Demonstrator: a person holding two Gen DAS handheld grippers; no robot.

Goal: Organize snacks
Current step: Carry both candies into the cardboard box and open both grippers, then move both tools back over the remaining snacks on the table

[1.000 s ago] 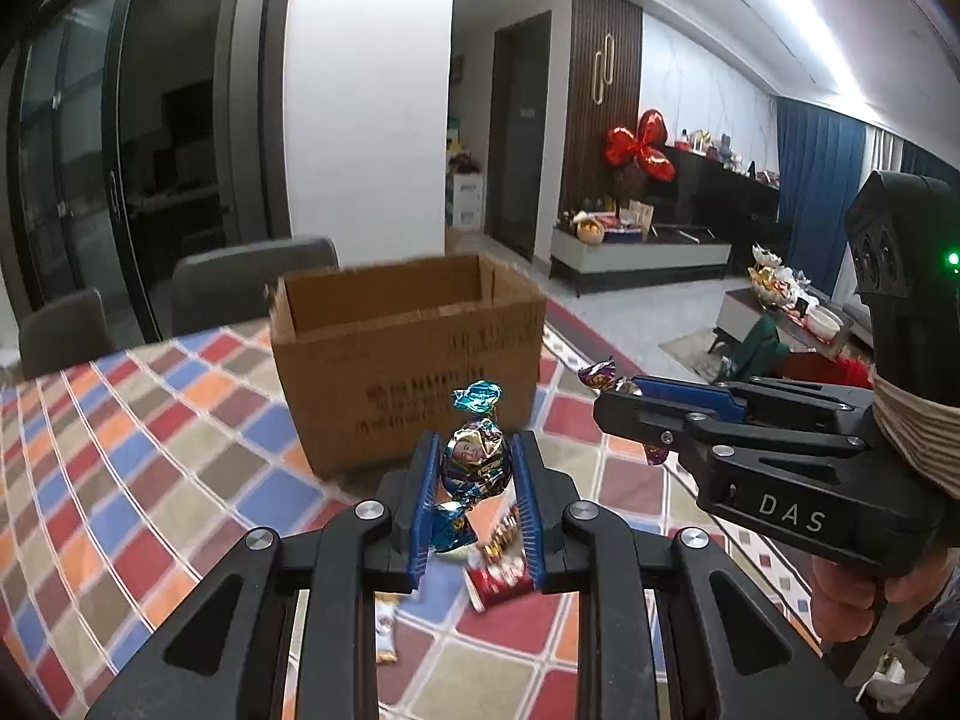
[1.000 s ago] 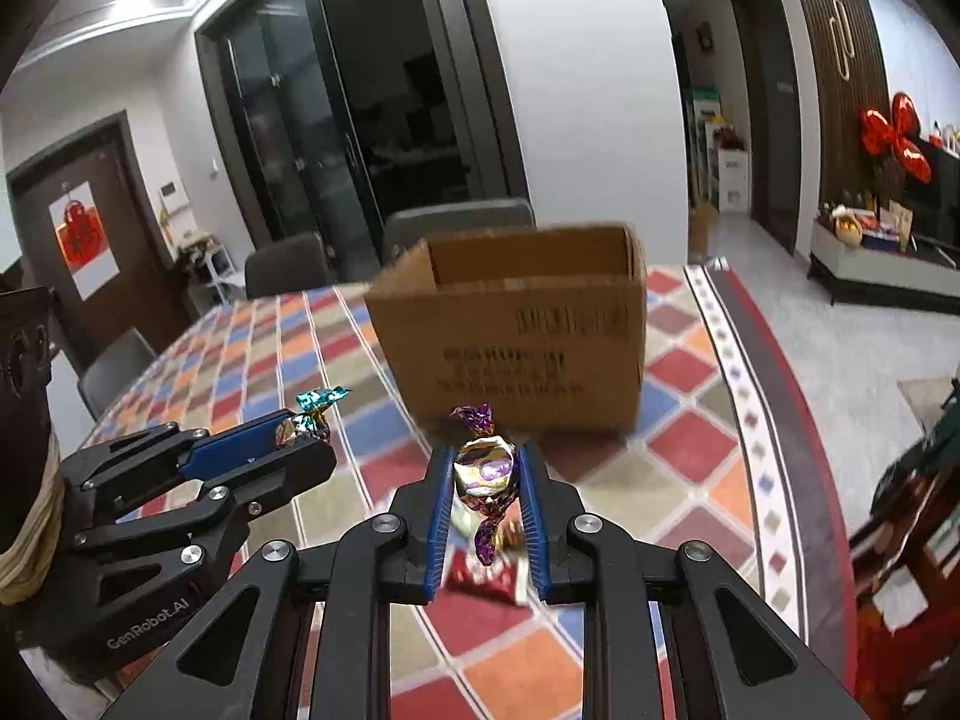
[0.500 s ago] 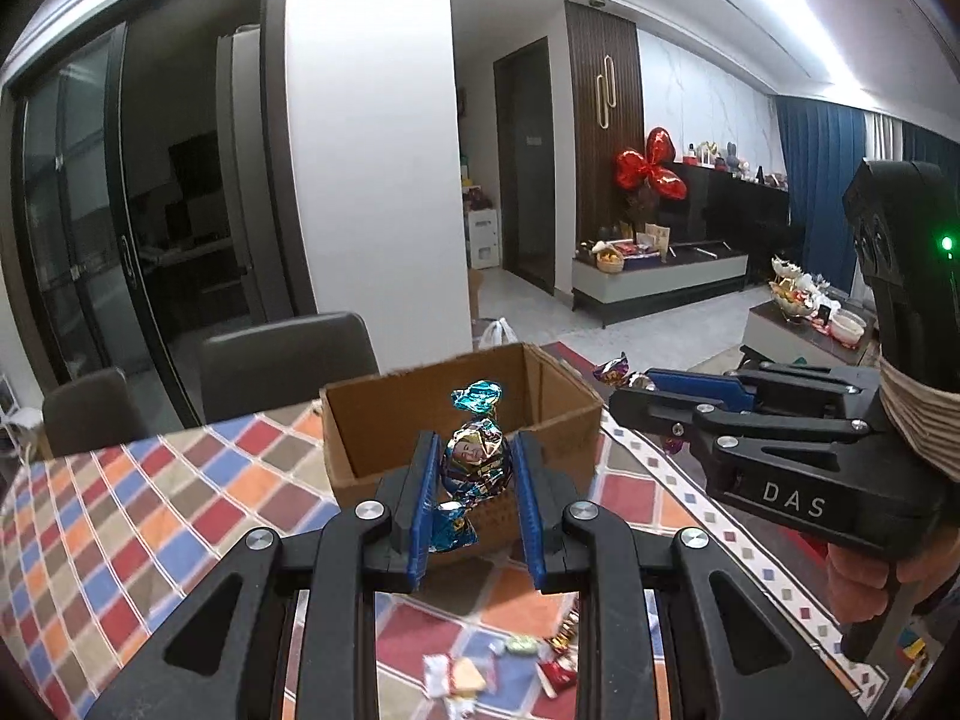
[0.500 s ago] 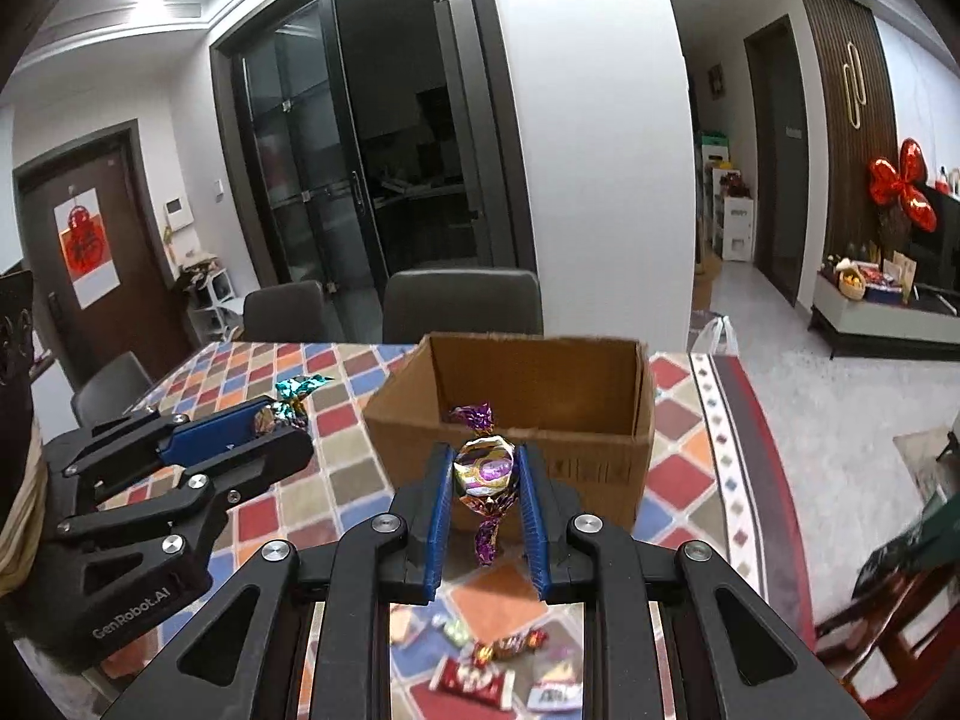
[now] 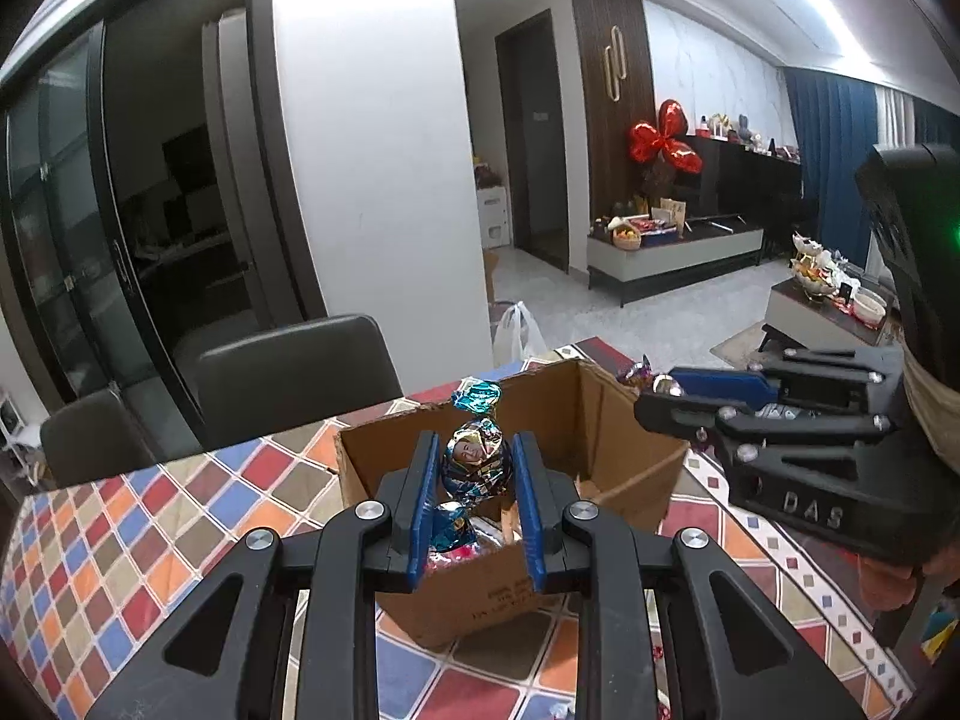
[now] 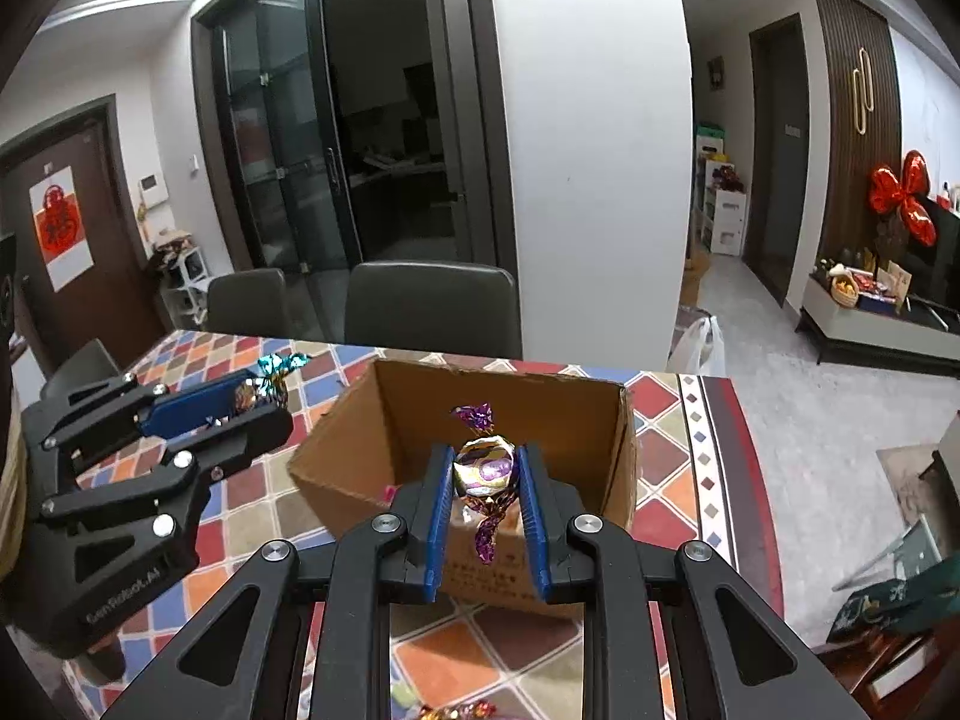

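My left gripper (image 5: 474, 468) is shut on a foil candy with blue twisted ends (image 5: 475, 461), held over the near edge of the open cardboard box (image 5: 618, 438). My right gripper (image 6: 485, 474) is shut on a foil candy with purple twisted ends (image 6: 485, 469), also above the box (image 6: 354, 438). Each gripper shows in the other's view: the right gripper (image 5: 657, 387) at the box's right rim, the left gripper (image 6: 264, 393) left of the box. A few wrapped sweets lie on the box floor (image 5: 462, 546).
The box stands on a table with a colourful diamond-patterned cloth (image 5: 120, 546). Dark chairs (image 6: 432, 306) line the far side. Loose wrapped snacks (image 6: 456, 709) lie on the cloth just below my right gripper. The table's right edge (image 6: 738, 450) drops to the floor.
Both grippers rose and moved forward with their candies, from in front of the box's side to above its opening. The loose snacks on the cloth slid out of view below.
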